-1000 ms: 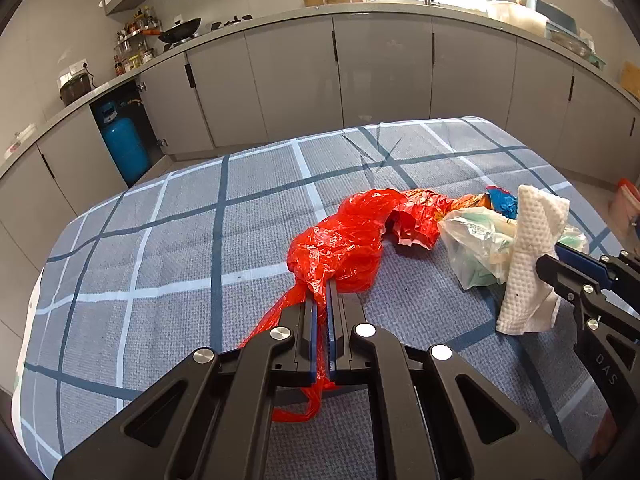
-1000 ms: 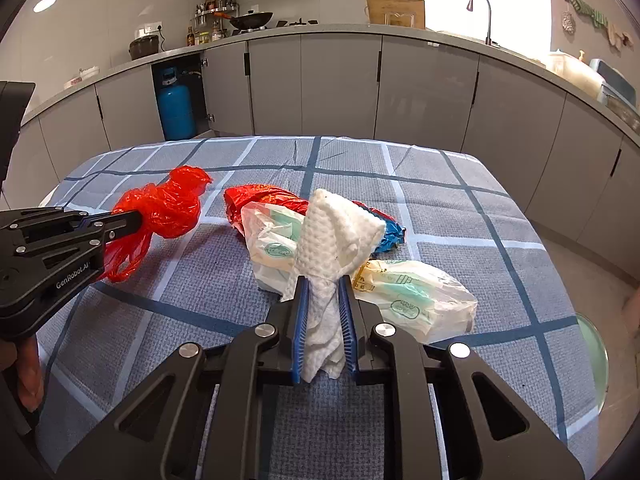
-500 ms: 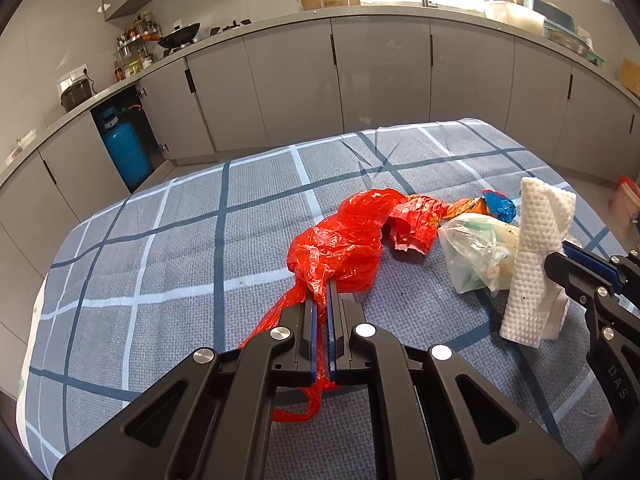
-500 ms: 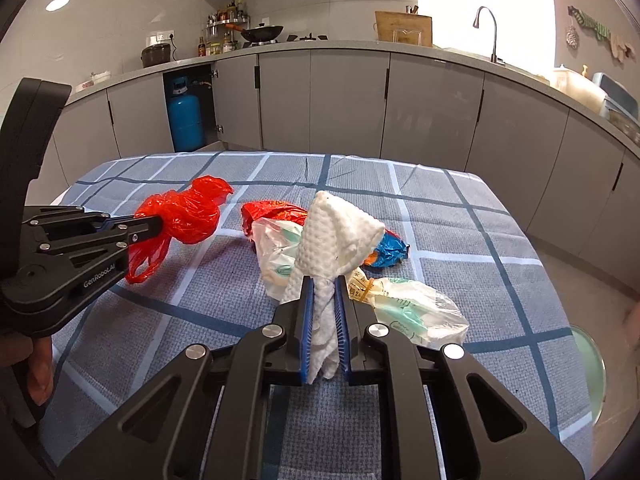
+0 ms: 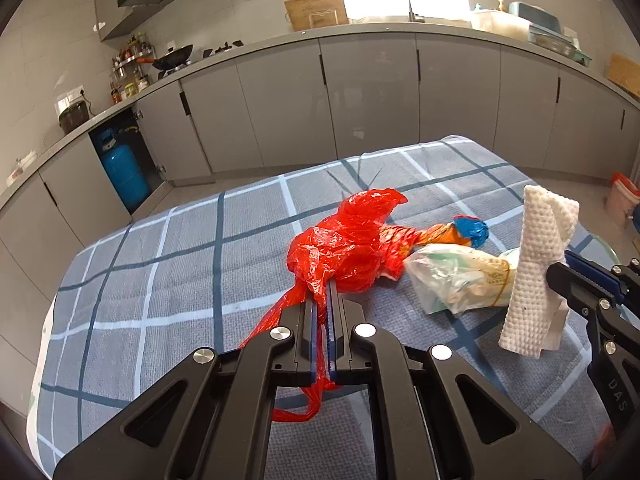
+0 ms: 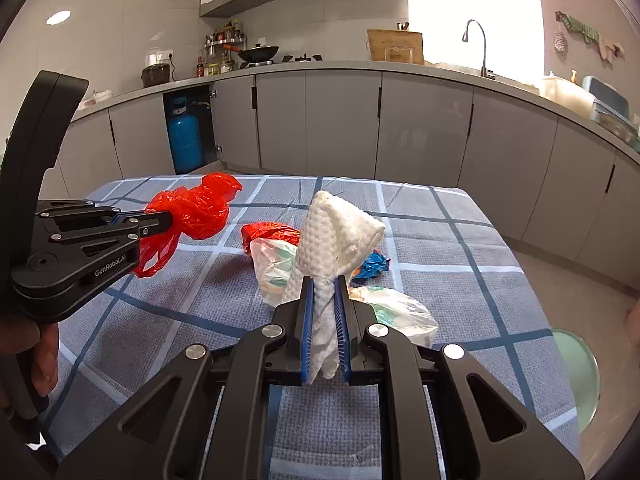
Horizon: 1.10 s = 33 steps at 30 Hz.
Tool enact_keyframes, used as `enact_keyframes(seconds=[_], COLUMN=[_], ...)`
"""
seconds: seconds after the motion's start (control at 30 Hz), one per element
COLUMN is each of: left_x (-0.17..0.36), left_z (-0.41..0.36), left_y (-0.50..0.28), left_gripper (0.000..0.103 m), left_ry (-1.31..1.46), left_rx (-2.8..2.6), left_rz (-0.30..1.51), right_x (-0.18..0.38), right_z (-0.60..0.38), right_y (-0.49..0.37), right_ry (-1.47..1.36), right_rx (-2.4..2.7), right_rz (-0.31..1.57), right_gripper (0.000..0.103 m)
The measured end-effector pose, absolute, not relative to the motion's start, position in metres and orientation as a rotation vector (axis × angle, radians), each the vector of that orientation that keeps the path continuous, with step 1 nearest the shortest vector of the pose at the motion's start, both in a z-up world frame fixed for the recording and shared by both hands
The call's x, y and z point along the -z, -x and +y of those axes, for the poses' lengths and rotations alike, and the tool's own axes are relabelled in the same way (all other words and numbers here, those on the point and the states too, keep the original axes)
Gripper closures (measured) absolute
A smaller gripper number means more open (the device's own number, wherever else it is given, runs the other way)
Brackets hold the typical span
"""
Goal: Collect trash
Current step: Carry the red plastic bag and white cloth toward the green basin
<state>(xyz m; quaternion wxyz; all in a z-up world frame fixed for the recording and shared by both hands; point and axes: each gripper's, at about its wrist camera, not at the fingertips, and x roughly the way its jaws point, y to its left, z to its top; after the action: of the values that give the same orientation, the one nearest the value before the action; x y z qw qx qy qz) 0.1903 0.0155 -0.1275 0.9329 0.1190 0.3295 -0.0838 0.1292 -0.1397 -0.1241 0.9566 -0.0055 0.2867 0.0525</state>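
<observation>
- One red plastic bag (image 5: 352, 248) is clamped in the left gripper (image 5: 324, 300); its bunched body sticks out past the fingertips, and a thin tail hangs below the jaws toward 6 o'clock.
- One white paper towel (image 6: 332, 240) stands upright in the right gripper (image 6: 324, 292), whose blue pads (image 6: 307, 328) are pressed together on its lower end.
- Left on the checked tablecloth (image 5: 160, 280): one clear plastic bag (image 5: 456, 280) with green print, one red-orange wrapper (image 6: 268, 232), and one blue wrapper (image 5: 472, 230), clustered together at about 2 o'clock from the left gripper.
- In the right wrist view the left gripper sits at 9 o'clock, its fingers reaching toward 3 o'clock, with a hand (image 6: 40, 356) wrapped round its handle at the lower left edge.
- Both grippers tilt downward over the table, the right one at 3 o'clock in the left wrist view.
</observation>
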Motion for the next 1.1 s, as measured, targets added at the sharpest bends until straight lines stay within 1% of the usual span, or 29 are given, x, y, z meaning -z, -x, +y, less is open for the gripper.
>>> enact_keyframes(seconds=[0.37,0.6,1.1], left_x=[0.102,0.092,0.080], left_z=[-0.035,-0.076,-0.164], left_y=[-0.174,-0.162,-0.143], left_gripper=[0.098,0.098,0.098], left_ry=[-0.284,-0.323,-0.373], left_rx=[0.271,0.355,0.514], left_rz=[0.610,0.581,0.533], right_x=[0.105,0.098,0.101], right_z=[-0.169,-0.207,-0.281], right_y=[-0.104,-0.086,-0.061], right_ry=[-0.034,-0.087,-0.170], right_rx=[-0.055,0.024,0.179], right_rz=[0.537,0.517,0.503], right_gripper=[0.090,0.090,0.090])
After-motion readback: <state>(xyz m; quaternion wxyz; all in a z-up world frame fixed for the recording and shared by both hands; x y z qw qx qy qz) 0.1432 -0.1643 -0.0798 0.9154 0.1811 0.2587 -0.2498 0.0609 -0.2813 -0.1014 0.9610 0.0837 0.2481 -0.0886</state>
